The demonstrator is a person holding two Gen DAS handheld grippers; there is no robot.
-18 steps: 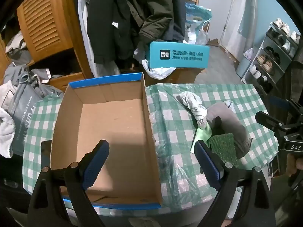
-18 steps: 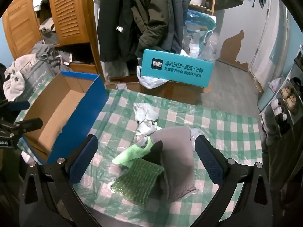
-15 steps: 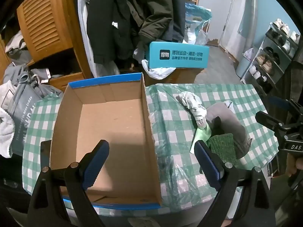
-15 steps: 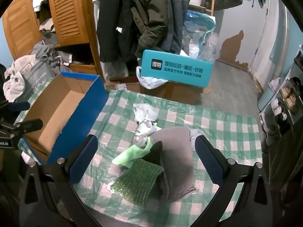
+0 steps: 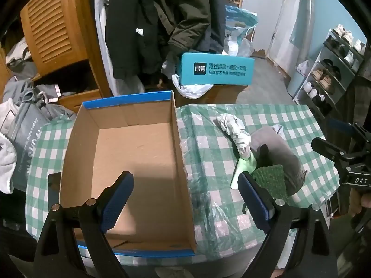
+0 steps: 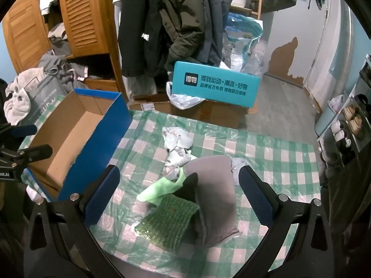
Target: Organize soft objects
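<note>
An empty blue cardboard box [image 5: 129, 157] [image 6: 76, 143] stands on the left of the green checked table [image 5: 208, 143] [image 6: 278, 157]. To its right lies a pile of soft things: a white crumpled cloth [image 5: 234, 127] [image 6: 177, 139], a grey folded cloth [image 5: 278, 150] [image 6: 215, 185], a light green cloth [image 5: 243, 166] [image 6: 160, 188] and a dark green scrubbing pad [image 5: 271, 180] [image 6: 169, 217]. My left gripper [image 5: 185, 197] is open above the box's near end. My right gripper [image 6: 178, 197] is open above the pile.
A teal box [image 5: 218, 69] [image 6: 215, 85] sits on brown cartons behind the table. Coats hang at a wooden wardrobe [image 6: 81, 18]. Clothes and a grey bag [image 5: 20, 125] lie at the left. A shoe rack [image 5: 336, 69] stands at the right.
</note>
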